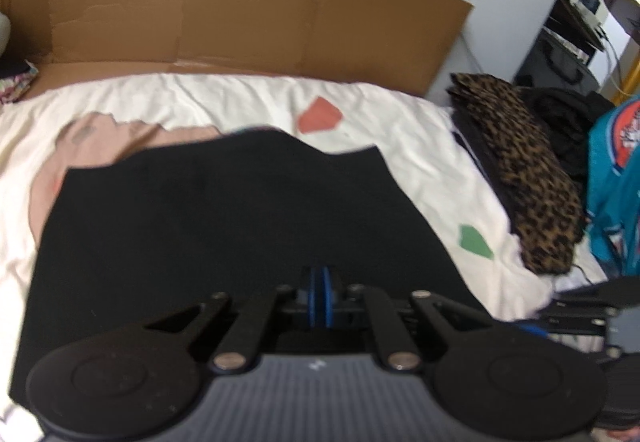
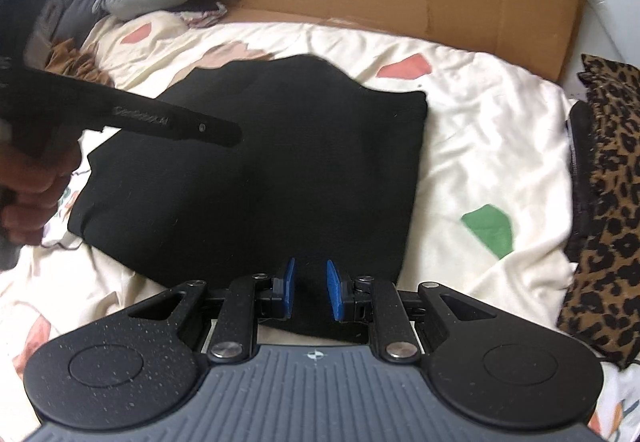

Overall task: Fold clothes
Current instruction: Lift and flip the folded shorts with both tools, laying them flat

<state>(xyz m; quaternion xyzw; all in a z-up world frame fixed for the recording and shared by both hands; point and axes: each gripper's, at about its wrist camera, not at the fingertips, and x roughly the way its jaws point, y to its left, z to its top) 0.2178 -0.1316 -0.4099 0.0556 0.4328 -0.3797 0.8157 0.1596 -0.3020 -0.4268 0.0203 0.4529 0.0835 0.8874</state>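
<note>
A black garment [image 1: 224,226] lies folded flat on the cream bedsheet [image 1: 420,145]; it also shows in the right wrist view [image 2: 260,169]. My left gripper [image 1: 319,296] is shut, its blue pads pressed together over the garment's near edge; whether cloth is pinched between them is hidden. My right gripper [image 2: 311,292] is open, its blue pads [image 2: 334,290] apart just above the garment's near edge, with nothing between them. The left gripper's body and the hand holding it [image 2: 36,177] show at the left of the right wrist view.
A leopard-print garment [image 1: 524,177] lies on dark clothes at the bed's right edge, also in the right wrist view [image 2: 604,209]. A teal garment [image 1: 616,193] hangs beyond it. Flattened cardboard [image 1: 240,9] stands behind the bed. A pink garment [image 1: 100,145] lies under the black one.
</note>
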